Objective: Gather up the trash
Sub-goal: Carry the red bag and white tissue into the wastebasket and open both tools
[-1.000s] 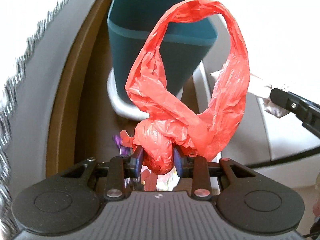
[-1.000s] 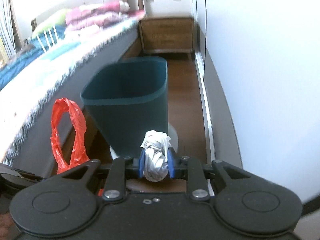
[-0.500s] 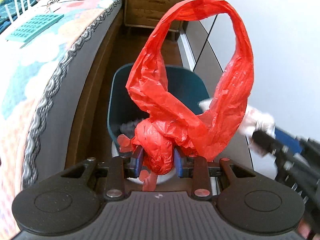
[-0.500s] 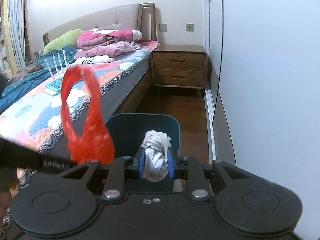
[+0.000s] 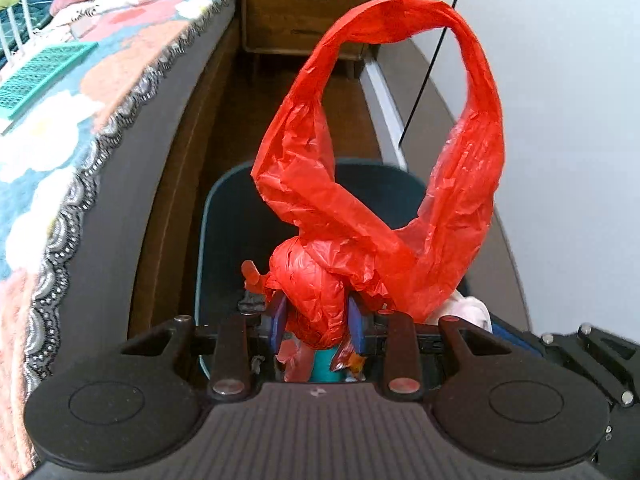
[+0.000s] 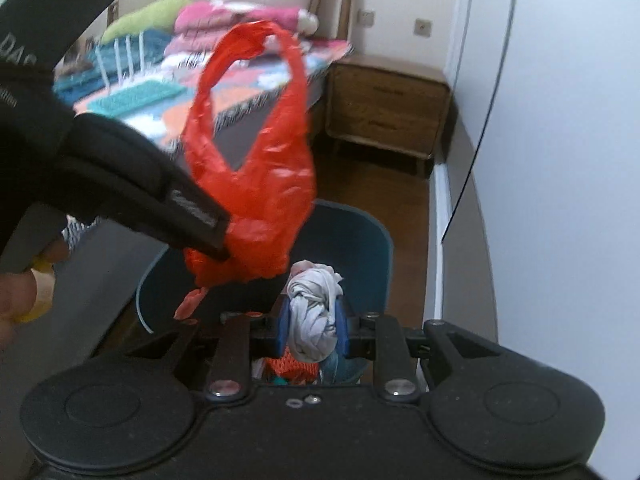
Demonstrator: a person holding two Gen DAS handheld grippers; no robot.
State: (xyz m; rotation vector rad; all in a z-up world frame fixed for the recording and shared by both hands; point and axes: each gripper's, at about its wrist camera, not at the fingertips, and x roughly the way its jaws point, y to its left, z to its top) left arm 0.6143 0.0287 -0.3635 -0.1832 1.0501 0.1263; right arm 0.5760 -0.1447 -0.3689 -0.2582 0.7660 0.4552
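Note:
My left gripper is shut on a crumpled red plastic bag whose handles loop upward. It holds the bag above the open dark teal trash bin. My right gripper is shut on a wad of white-grey paper and also hangs over the bin. In the right wrist view the red bag and the left gripper's black body are just to the left. Colourful trash lies inside the bin below both grippers.
A bed with a patterned cover runs along the left. A wooden nightstand stands at the far end of the narrow wooden floor. A white wall or wardrobe closes the right side.
Both grippers have risen from beside the bin to above its opening and moved closer together, each still holding its trash. The view now looks down into the bin.

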